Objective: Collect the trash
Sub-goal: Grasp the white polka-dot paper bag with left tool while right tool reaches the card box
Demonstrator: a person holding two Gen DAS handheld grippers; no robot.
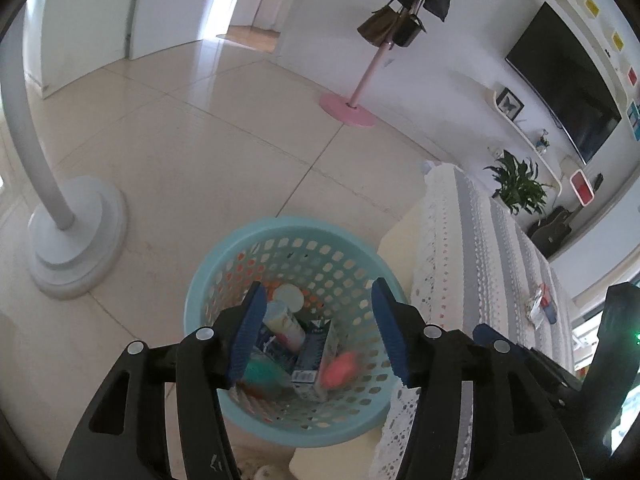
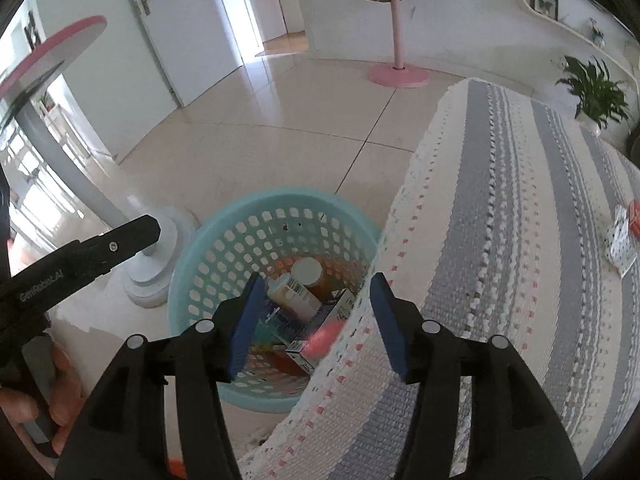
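Observation:
A light blue perforated basket (image 1: pixel 224 276) stands on the tiled floor beside the table; it also shows in the right wrist view (image 2: pixel 188 264). It holds trash: a bottle (image 1: pixel 286 320), a carton (image 1: pixel 316 354) and a blurred pink-red item (image 1: pixel 340 368) that looks in mid-fall. My left gripper (image 1: pixel 320 334) is open and empty right above the basket. My right gripper (image 2: pixel 316 322) is open and empty over the basket's right rim and the table edge. Crumpled wrappers (image 2: pixel 624 236) lie on the striped tablecloth at the far right; they also show in the left wrist view (image 1: pixel 542 306).
A table with a grey and white striped cloth (image 2: pixel 520 240) fills the right side. A white lamp base (image 1: pixel 76 236) stands left of the basket. A pink coat stand (image 1: pixel 348 110) is farther back, with a plant (image 1: pixel 518 184) and a TV (image 1: pixel 568 80) by the wall.

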